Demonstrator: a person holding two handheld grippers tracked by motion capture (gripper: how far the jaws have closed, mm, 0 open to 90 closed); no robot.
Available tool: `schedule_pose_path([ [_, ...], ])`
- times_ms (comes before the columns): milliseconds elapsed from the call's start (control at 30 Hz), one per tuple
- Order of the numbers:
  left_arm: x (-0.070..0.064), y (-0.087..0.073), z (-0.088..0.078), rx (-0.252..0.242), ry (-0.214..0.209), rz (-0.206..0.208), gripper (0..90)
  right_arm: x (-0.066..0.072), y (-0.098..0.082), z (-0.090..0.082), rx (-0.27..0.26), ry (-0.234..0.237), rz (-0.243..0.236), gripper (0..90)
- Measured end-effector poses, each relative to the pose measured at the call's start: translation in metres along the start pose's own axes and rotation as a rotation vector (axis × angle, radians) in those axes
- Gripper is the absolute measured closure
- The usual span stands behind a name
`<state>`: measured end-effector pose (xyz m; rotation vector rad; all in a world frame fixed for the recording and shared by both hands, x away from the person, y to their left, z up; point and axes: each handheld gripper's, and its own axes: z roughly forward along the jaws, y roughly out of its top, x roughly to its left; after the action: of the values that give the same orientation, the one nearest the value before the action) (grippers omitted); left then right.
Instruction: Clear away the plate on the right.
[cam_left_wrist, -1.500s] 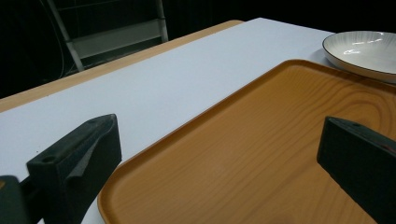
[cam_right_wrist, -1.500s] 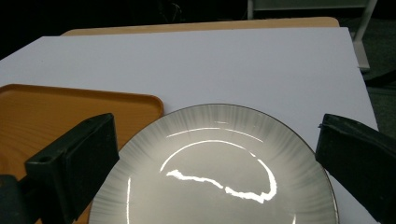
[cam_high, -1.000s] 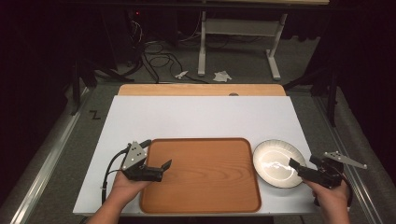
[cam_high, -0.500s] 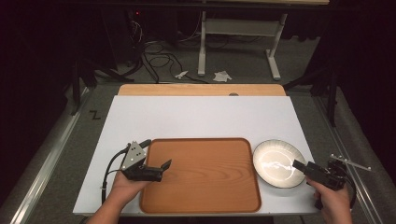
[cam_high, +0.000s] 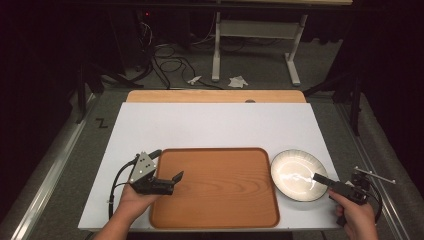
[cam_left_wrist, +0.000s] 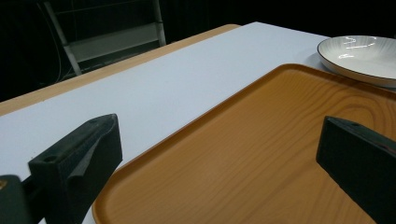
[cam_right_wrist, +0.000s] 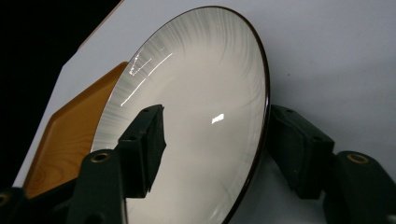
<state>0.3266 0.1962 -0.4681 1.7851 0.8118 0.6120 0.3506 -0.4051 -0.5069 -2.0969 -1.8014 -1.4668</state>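
A white plate with a dark rim lies on the white table, just right of a wooden tray. My right gripper reaches in from the right and straddles the plate's near-right rim, one jaw over the plate's inside and the other outside the rim. Its jaws have just been closing, with a gap still showing at the inner pad. My left gripper stands open at the tray's left edge, jaws wide, holding nothing. The plate lies beyond the tray's far corner.
The white tabletop stretches bare behind the tray, with a wooden strip along its far edge. Beyond it are floor cables and a desk frame's legs. The table's right edge runs close by the plate.
My right gripper has moved in toward the plate and lower, and its jaws have narrowed around the rim. The left gripper, tray and plate have stayed put.
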Motion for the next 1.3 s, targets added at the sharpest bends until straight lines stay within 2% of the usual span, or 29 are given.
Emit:
schedule_pose_path([
  [200, 0.000, -0.001, 0.001, 0.005, 0.000, -0.002, 1.2, -0.005, 0.000, 0.001, 0.011, 0.023, 0.032, 46.2],
  [467, 0.000, -0.001, -0.002, 0.005, 0.001, 0.000, 1.2, -0.009, 0.001, 0.002, 0.018, 0.021, 0.052, 56.3],
  [600, 0.000, -0.001, -0.003, 0.001, 0.004, -0.002, 1.2, -0.011, 0.002, 0.002, 0.026, 0.032, 0.090, 58.7],
  [1067, -0.001, -0.002, -0.003, 0.004, -0.005, 0.001, 1.2, -0.013, 0.005, 0.004, 0.040, 0.012, 0.090, 66.3],
  [1300, -0.001, -0.002, -0.006, -0.010, -0.006, 0.004, 1.3, -0.015, 0.005, 0.004, 0.045, 0.009, 0.105, 71.4],
])
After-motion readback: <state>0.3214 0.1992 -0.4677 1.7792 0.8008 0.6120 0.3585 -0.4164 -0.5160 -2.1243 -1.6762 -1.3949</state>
